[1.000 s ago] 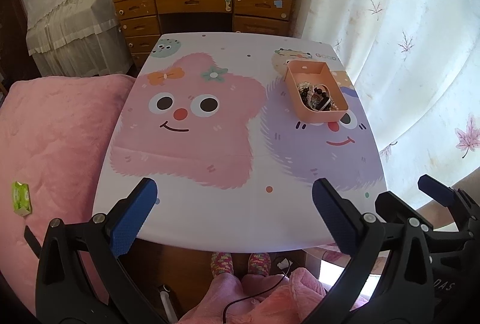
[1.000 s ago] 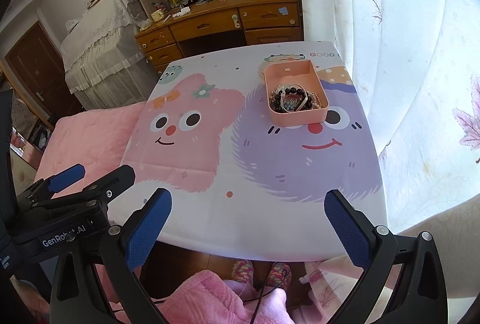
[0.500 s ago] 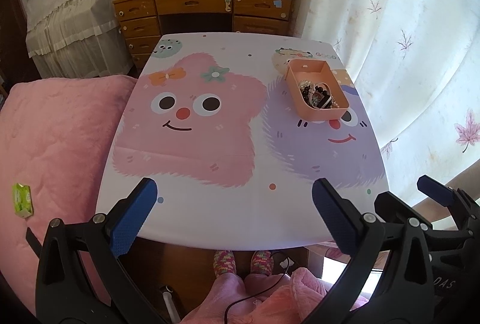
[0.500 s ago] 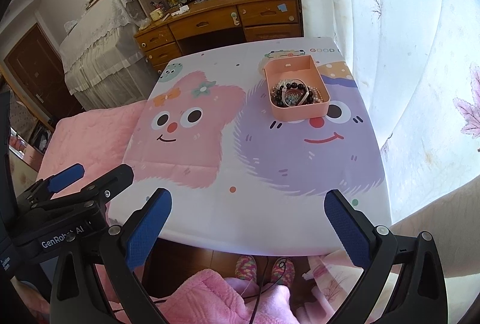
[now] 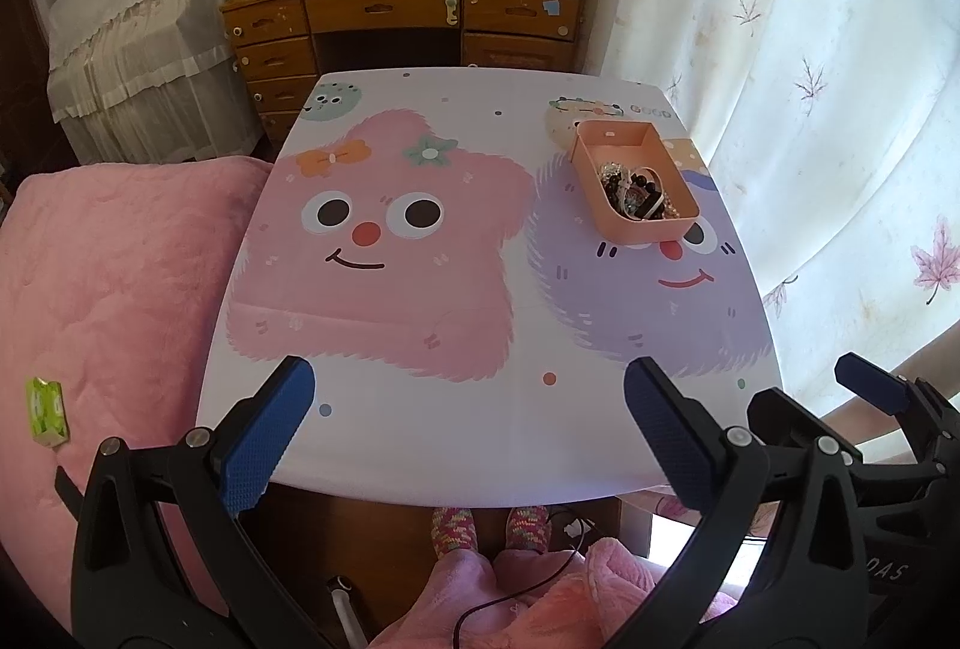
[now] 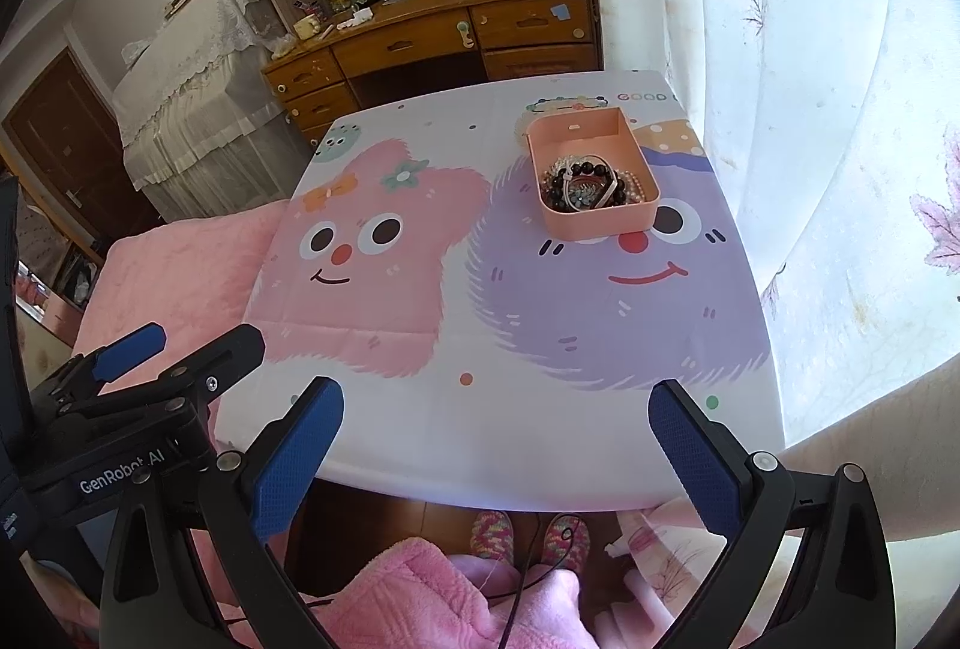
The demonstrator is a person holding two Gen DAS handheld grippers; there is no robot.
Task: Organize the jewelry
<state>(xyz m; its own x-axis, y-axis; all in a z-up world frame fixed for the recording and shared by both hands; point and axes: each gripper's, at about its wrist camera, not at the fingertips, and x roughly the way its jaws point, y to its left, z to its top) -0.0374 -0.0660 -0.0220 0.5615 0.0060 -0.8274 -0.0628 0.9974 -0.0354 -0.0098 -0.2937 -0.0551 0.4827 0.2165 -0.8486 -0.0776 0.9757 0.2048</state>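
Observation:
A pink rectangular tray [image 5: 606, 135] [image 6: 576, 126] stands at the far right of the table on a cartoon-print cloth [image 5: 420, 289] [image 6: 540, 301]. A tangle of jewelry [image 5: 636, 190] [image 6: 585, 184], dark bead bracelets, pearls and chains, lies in its near end. My left gripper [image 5: 468, 430] is open and empty over the table's near edge. My right gripper [image 6: 495, 436] is open and empty at the near edge too, well short of the tray. The right gripper shows at the lower right of the left wrist view [image 5: 876, 397], and the left gripper at the lower left of the right wrist view [image 6: 180, 349].
A pink quilted bed [image 5: 108, 289] [image 6: 180, 259] lies left of the table, with a small green packet [image 5: 45, 412] on it. A wooden desk with drawers [image 5: 408, 12] [image 6: 444, 30] stands beyond the table. A white curtain [image 5: 810, 78] [image 6: 810, 78] hangs on the right.
Both grippers have drawn back and up slightly from the table, so the tray looks a little farther off. Both stay open and empty.

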